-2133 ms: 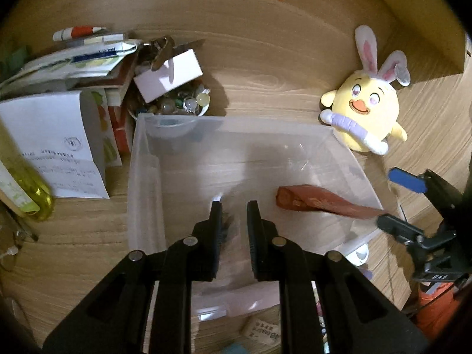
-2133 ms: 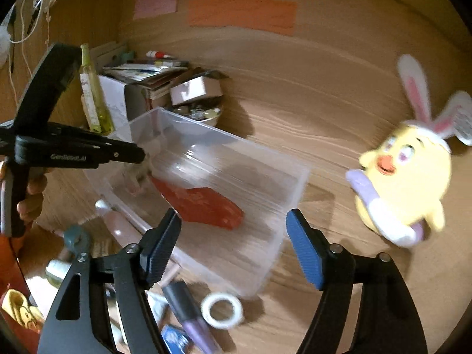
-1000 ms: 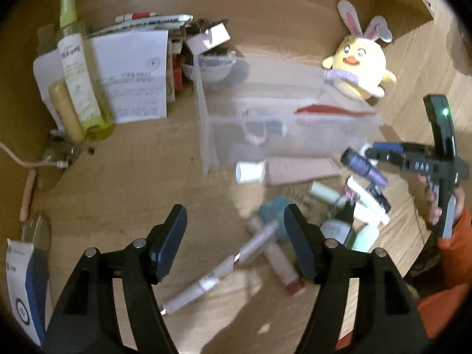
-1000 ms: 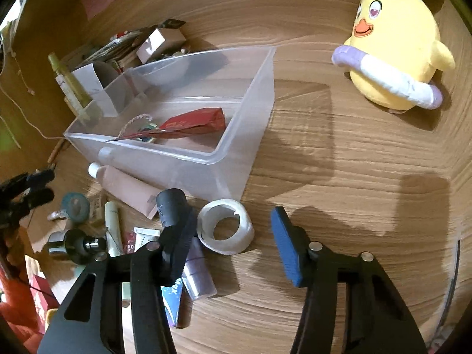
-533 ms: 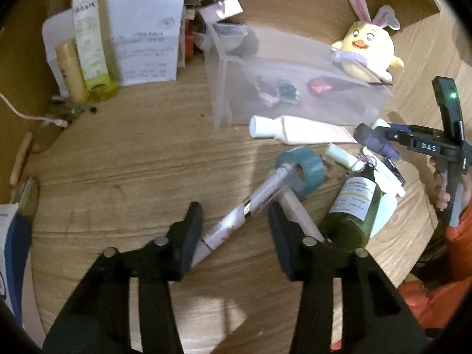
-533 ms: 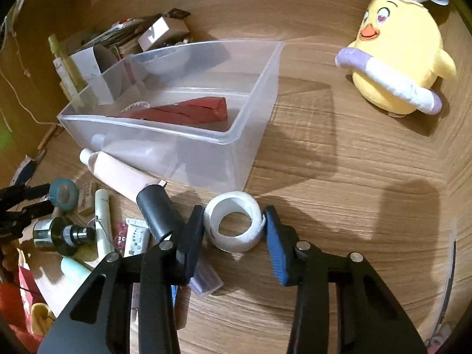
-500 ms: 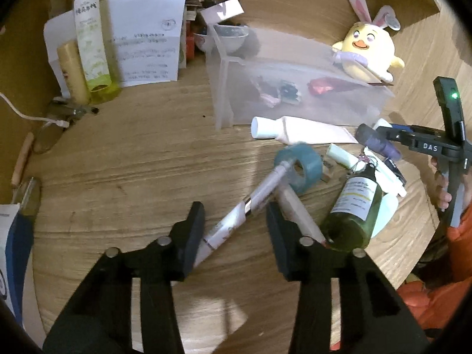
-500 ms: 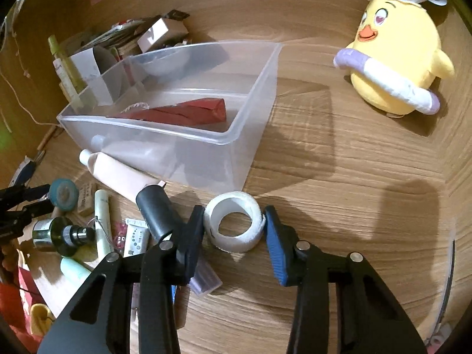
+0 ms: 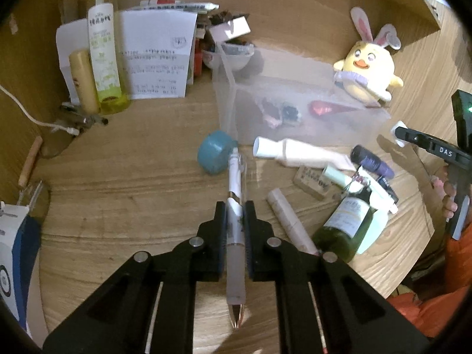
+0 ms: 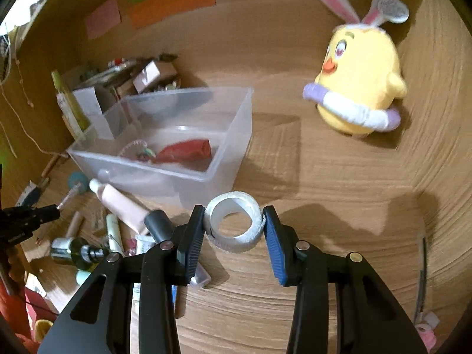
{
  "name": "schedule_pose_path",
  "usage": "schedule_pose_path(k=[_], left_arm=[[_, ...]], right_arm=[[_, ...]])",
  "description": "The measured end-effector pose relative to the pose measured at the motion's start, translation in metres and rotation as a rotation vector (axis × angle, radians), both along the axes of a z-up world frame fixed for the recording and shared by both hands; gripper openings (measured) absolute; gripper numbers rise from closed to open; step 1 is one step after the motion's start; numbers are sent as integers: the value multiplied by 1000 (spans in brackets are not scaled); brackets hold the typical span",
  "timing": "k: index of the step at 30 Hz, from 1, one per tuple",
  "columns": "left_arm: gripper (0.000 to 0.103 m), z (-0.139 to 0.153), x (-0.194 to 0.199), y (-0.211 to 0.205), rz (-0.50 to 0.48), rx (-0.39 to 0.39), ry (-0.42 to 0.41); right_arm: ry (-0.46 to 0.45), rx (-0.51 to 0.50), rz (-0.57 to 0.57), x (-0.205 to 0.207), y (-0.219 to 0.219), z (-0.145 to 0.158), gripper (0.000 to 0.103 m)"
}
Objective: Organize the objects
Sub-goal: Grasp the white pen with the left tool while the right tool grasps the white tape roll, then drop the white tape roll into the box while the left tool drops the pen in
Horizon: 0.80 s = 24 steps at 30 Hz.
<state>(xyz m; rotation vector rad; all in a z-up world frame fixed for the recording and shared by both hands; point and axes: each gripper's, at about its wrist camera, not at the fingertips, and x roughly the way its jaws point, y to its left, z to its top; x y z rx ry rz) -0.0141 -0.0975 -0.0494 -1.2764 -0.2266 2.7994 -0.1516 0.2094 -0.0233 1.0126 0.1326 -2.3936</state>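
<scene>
My left gripper [image 9: 235, 210] is shut on a white and silver pen [image 9: 235, 183] that points toward a teal tape roll [image 9: 213, 151]. My right gripper [image 10: 233, 219] is shut on a white tape roll [image 10: 234, 221] and holds it just above the wood, in front of the clear plastic bin [image 10: 233, 129]. The bin [image 9: 227, 94] holds a red packet [image 10: 188, 149] and a few small items. In the left wrist view the right gripper [image 9: 398, 134] shows at the right edge with the white roll in it.
A cream tube [image 9: 298, 152], a purple-capped tube [image 9: 371, 160], a green bottle [image 9: 343, 224] and other toiletries lie in front of the bin. A yellow plush chick [image 10: 360, 85] stands at the right. Bottles, papers and boxes [image 9: 132, 56] stand at the back left.
My left gripper has closed on the pen. My right gripper has closed on the white tape roll and lifted it off the table.
</scene>
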Motion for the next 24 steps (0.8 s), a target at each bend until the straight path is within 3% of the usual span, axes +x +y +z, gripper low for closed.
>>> schedule_pose_path(k=[15, 20, 24], left_arm=[[10, 54, -6, 19, -43, 11, 138], [10, 69, -27, 24, -64, 27, 168], [10, 71, -58, 27, -81, 40, 141]], right_arm=[[128, -39, 88, 1, -41, 45, 36], [101, -36, 130, -13, -68, 41, 36], [43, -16, 167, -29, -92, 29, 36]])
